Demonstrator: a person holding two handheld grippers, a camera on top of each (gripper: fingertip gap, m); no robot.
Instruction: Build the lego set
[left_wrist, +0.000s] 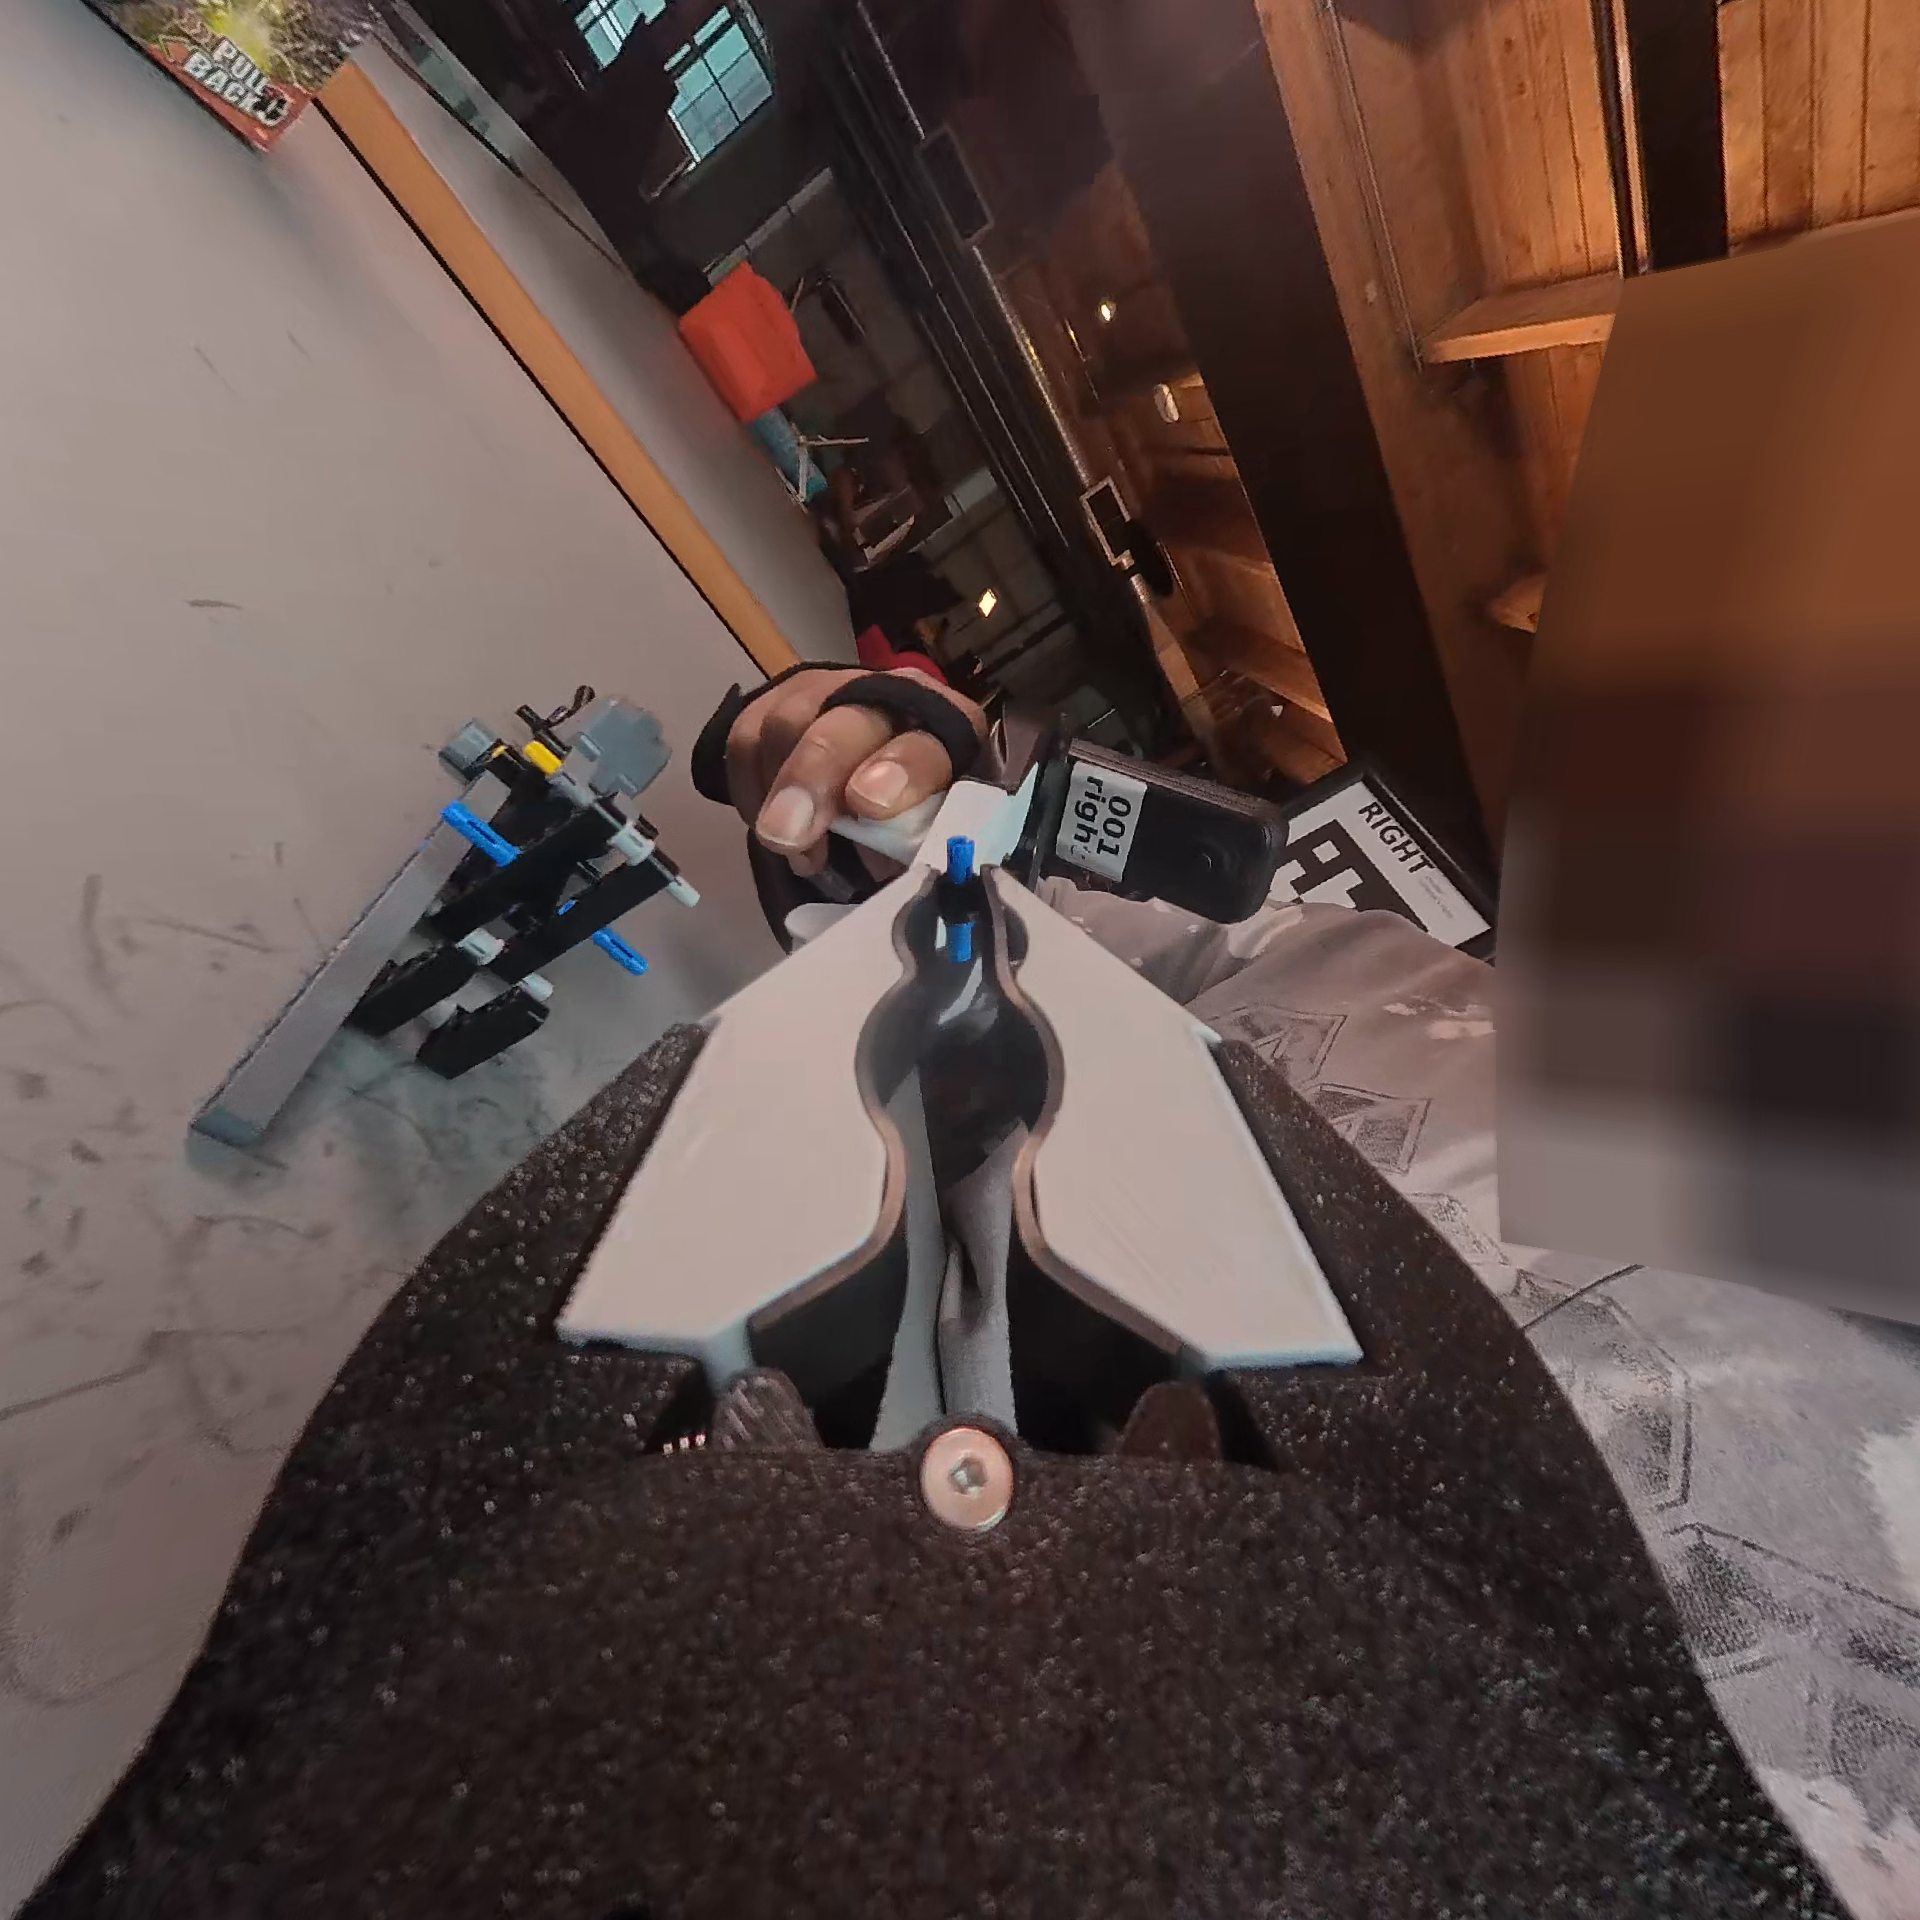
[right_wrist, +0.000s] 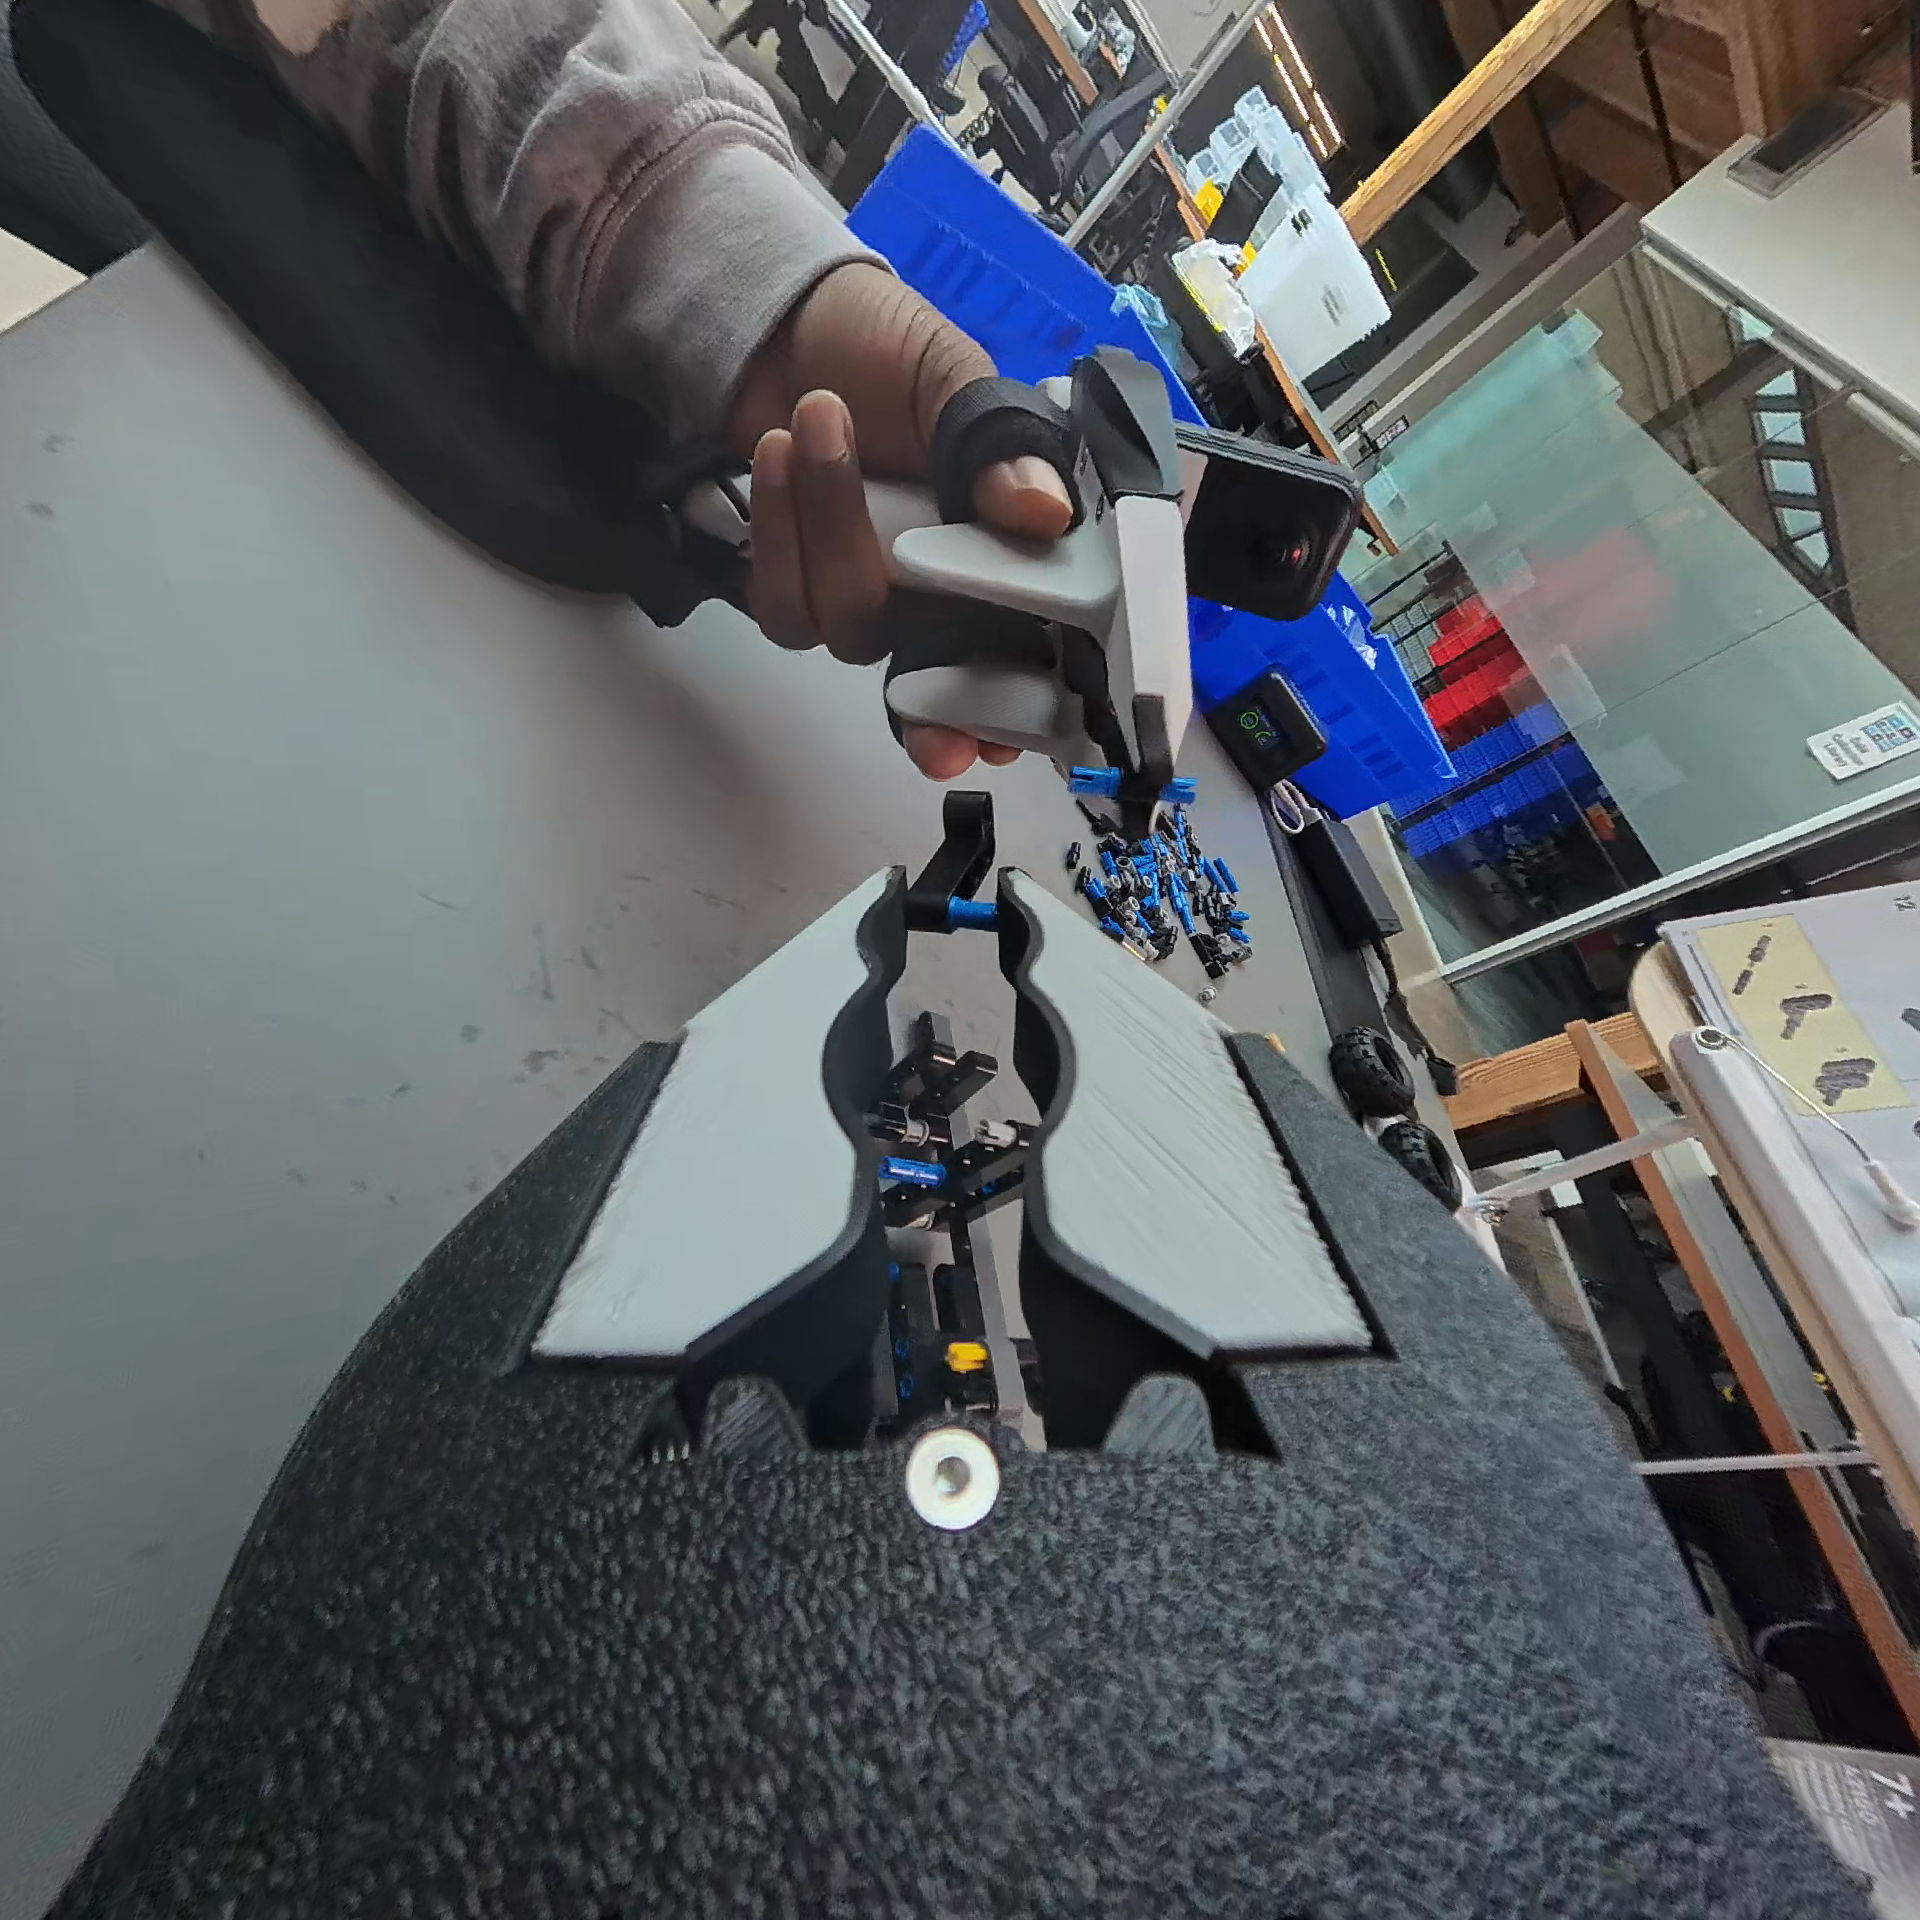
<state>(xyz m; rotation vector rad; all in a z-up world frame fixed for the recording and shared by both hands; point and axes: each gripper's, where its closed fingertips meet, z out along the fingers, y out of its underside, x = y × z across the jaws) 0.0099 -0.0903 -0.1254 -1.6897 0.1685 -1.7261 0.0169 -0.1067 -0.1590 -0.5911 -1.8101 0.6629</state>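
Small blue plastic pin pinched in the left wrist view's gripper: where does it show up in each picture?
Left wrist view: the small blue plastic pin stands at centre, pinched in the left gripper.
Right wrist view: above centre, slightly right, crosswise in that same gripper, over the pile of loose pins.
Shared landmark: the partly built black-and-grey lego model, left of centre in the first, between the near fingers in the second.

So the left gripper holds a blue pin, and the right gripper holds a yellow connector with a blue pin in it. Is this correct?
Not quite. The connector in the right gripper is black, not yellow: the right wrist view shows a black connector with a blue pin through it, clamped between the fingertips. The rest holds: the left gripper does grip a blue pin.
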